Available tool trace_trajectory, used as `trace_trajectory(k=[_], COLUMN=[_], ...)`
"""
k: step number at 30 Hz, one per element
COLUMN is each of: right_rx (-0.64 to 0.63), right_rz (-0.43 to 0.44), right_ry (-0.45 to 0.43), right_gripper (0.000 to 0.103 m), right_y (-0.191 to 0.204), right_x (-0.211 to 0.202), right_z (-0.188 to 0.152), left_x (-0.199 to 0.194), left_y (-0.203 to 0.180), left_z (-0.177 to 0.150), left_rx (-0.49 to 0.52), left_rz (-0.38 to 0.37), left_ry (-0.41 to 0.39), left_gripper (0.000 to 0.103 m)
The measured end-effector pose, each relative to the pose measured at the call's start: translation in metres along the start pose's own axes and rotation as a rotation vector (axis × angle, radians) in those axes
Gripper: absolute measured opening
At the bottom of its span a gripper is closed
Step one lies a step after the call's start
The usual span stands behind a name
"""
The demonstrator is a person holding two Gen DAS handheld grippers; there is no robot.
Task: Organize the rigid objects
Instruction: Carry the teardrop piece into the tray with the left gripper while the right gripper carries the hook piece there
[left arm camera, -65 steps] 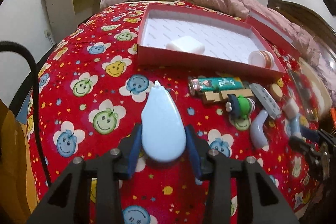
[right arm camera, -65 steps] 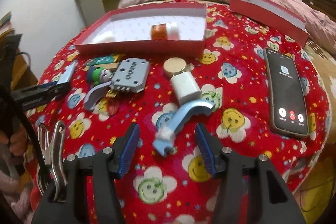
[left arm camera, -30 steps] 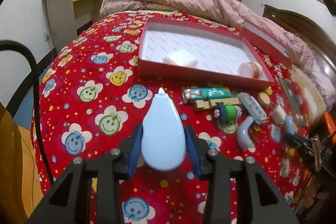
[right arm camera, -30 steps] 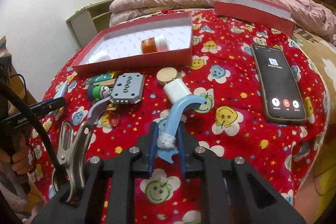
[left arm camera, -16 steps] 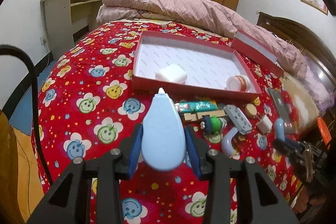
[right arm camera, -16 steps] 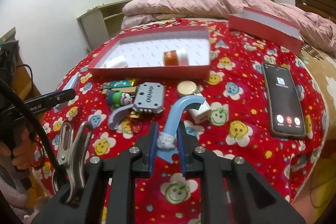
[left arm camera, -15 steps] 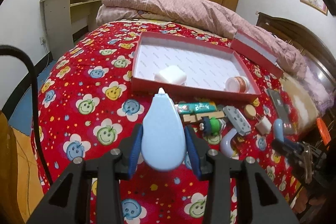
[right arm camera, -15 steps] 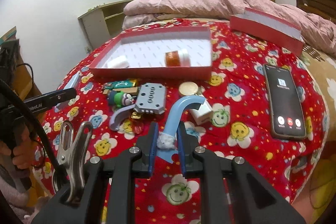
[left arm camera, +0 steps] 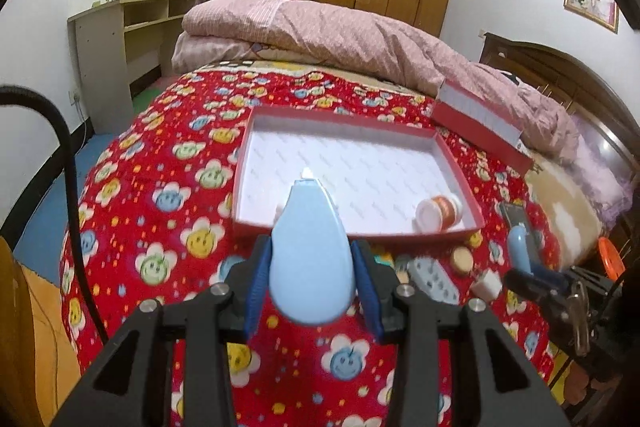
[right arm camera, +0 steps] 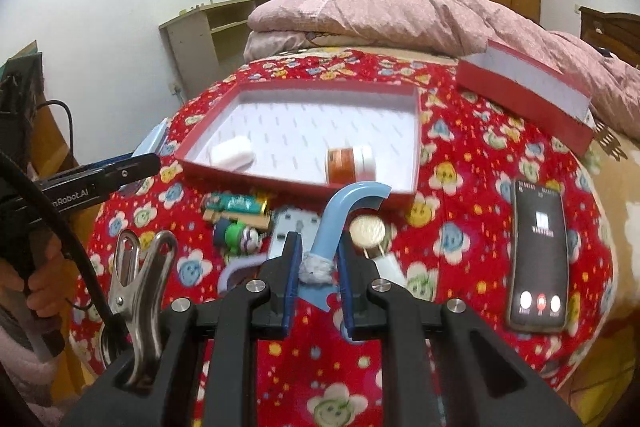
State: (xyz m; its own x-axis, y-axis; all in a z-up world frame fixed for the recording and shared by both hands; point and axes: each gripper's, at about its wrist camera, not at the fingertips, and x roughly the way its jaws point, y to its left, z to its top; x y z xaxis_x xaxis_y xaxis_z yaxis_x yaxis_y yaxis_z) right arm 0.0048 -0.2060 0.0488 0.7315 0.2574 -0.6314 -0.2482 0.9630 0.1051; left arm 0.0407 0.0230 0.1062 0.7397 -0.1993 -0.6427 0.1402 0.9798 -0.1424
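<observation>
My left gripper (left arm camera: 310, 259) is shut on a pale blue teardrop-shaped object (left arm camera: 308, 255), held above the red flowered bedspread, its tip over the near edge of the open red box (left arm camera: 460, 171). My right gripper (right arm camera: 318, 263) is shut on a light blue curved hook (right arm camera: 340, 215) lifted off the bed. In the red box (right arm camera: 224, 107) lie a white block (right arm camera: 232, 151) and an orange-labelled jar (right arm camera: 350, 159). The left gripper hides part of the white block in its own view; the jar (left arm camera: 440, 211) shows at the box's right.
Loose items lie in front of the box: a green tube (right arm camera: 234, 203), a green-and-blue toy (right arm camera: 236, 235), a grey perforated block (right arm camera: 294, 223), a round wooden disc (right arm camera: 367, 227), a white cube (left arm camera: 486, 283). A phone (right arm camera: 538, 255) lies at right. The box lid (right arm camera: 524, 95) leans behind it.
Both grippers have risen with their objects still held. The box now sits lower and closer in both views, and the teardrop's tip now overlaps the box's near edge.
</observation>
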Motion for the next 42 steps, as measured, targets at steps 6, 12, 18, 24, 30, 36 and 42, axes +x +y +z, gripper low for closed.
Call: trace_trajectory(k=[6, 12, 18, 24, 30, 36, 42], right_rx=[-0.021, -0.041, -0.053, -0.053, -0.035, -0.019, -0.001], right_rz=[-0.005, -0.008, 0.004, 0.015, 0.022, 0.025, 0.021], right_ry=[0.005, 0.024, 0.039, 0.072, 0.104, 0.132, 0.161], right_gripper=[0.019, 0.019, 0.019, 0.019, 0.019, 0.019, 0.019], right_y=[-0.001, -0.005, -0.009, -0.017, -0.026, -0.035, -0.045], right_x=[0.010, 0.024, 0.038, 0.062, 0.090, 0.115, 0.138], right_z=[0.021, 0.042, 0.065, 0.086, 0.100, 0.107, 0.111], left_x=[0.003, 0.011, 0.032, 0.062, 0.094, 0.120, 0.144], left_y=[-0.005, -0.010, -0.015, -0.014, -0.014, -0.016, -0.017], left_z=[0.022, 0.040, 0.055, 0.068, 0.077, 0.080, 0.083], left_rx=[0.036, 0.059, 0.069, 0.055, 0.060, 0.068, 0.070], left_rz=[0.014, 0.010, 0.004, -0.006, 0.003, 0.008, 0.016], left_ry=[-0.024, -0.027, -0.002, 0.048, 0.091, 0.124, 0.154], left_gripper=[0.042, 0.042, 0.042, 0.042, 0.042, 0.042, 0.042])
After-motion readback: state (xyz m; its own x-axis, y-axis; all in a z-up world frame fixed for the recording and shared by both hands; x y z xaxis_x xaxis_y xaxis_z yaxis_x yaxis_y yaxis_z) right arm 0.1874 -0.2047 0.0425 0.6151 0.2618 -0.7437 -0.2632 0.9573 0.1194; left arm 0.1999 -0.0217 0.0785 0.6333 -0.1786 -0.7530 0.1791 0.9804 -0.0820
